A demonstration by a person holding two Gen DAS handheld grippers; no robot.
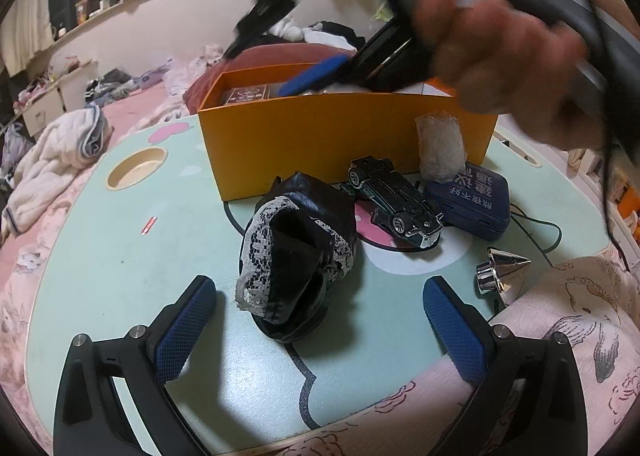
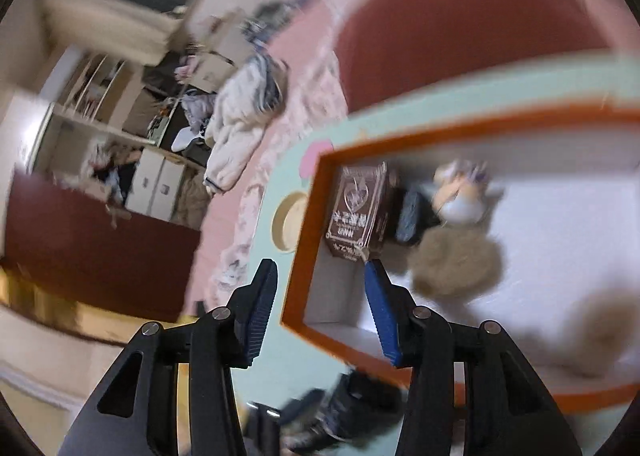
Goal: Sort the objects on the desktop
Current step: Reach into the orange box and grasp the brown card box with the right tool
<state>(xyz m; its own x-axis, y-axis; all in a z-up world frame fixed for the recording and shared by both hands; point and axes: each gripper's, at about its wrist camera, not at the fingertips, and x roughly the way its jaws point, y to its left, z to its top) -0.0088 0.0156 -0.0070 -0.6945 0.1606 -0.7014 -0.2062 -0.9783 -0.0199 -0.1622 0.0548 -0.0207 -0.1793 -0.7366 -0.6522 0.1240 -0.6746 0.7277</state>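
Observation:
An orange box (image 1: 340, 135) stands at the back of the pale green table (image 1: 120, 256). In front of it lie a black pouch with lace trim (image 1: 296, 256), an overturned black toy car (image 1: 394, 199), a blue tin (image 1: 472, 199), a mesh-wrapped bundle (image 1: 440, 147) and a chrome cone (image 1: 500, 272). My left gripper (image 1: 320, 320) is open, its fingers on either side of the pouch's near end. My right gripper (image 2: 320, 308) is open and empty, tilted over the box (image 2: 304, 256), which holds a brown carton (image 2: 356, 207) and fluffy items (image 2: 456, 260). It also shows blurred in the left wrist view (image 1: 316, 75).
A round cup hole (image 1: 136, 167) sits at the table's back left. A pink printed blanket (image 1: 560, 336) covers the table's near right edge. A black cable (image 1: 536, 223) runs past the tin. Bedding and clothes surround the table.

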